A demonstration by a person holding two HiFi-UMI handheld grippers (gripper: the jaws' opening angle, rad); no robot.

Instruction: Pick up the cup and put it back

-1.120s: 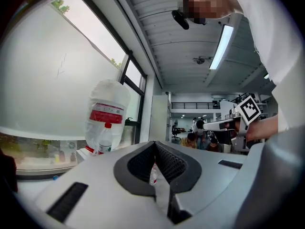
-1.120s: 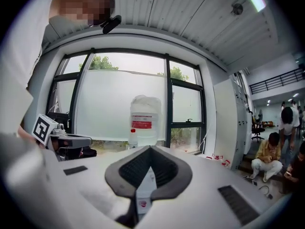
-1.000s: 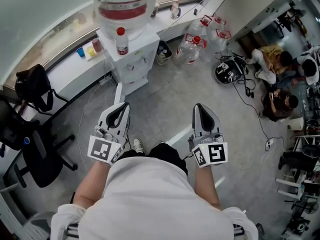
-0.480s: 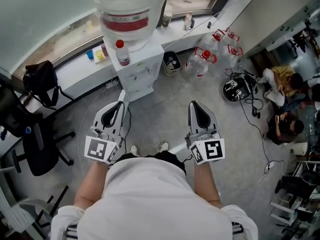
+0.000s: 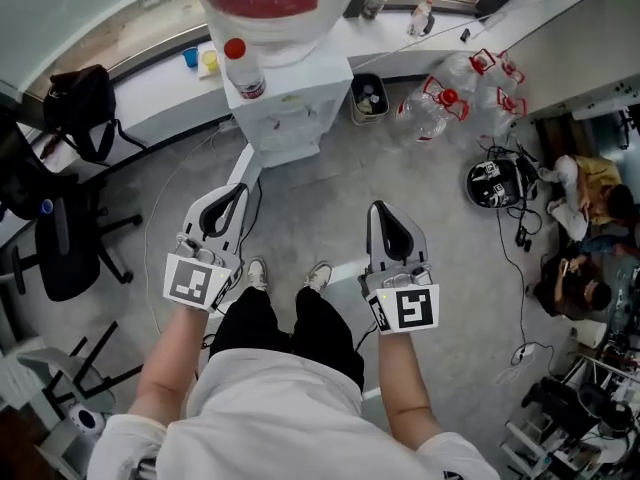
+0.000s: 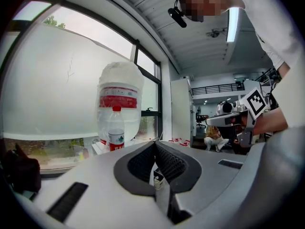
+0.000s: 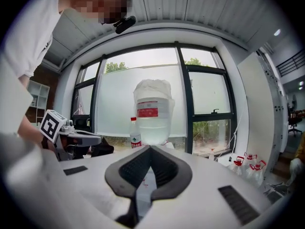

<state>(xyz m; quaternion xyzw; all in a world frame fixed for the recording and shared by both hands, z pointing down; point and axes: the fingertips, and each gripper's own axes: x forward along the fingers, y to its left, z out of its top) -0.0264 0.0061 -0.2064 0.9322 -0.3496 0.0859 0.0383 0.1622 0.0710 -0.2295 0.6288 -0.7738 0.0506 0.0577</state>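
Head view: against the frames of a second ago, we find both grippers lower in the picture, the water dispenser (image 5: 285,108) shifted toward the top edge, and the person's shoes (image 5: 258,273) now plain at centre. The left gripper (image 5: 241,187) and right gripper (image 5: 376,206) have their jaws fully together with nothing between them, as each gripper view confirms. A blue cup (image 5: 190,57) and a yellow cup (image 5: 210,61) stand on the window ledge (image 5: 160,88) at upper left, well apart from both grippers. We cannot tell which cup is meant. We judge the pick-up not yet begun: the hands have dropped rather than reached.
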